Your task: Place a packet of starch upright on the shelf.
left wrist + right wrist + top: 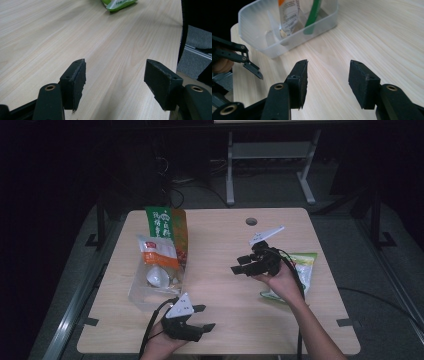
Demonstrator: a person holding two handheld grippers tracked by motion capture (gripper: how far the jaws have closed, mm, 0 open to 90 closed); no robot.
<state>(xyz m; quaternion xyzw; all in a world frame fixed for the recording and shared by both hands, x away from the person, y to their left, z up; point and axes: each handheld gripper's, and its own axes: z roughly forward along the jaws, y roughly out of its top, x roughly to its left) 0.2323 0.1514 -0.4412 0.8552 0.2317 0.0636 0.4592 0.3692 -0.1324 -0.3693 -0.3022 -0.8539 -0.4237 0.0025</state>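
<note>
Snack bags stand in the clear tub (150, 292) at the bench's left; left claw (200, 317) waits near it, spread, empty. Right claw (241, 267) — spread, empty — faces the tub; green bag (300, 270) lies right behind it, nearer that hand.

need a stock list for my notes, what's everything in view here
table: one, light wood, centre
tub: one, clear plastic, left side of table
tall packet: one, green and orange, standing in tub
white packet: one, white and orange, in tub
green bag: one, light green, lying at the right, beside the right hand
left gripper: one, black, jaws open, empty, near edge
right gripper: one, black, jaws open, empty, mid table, pointing toward tub
</note>
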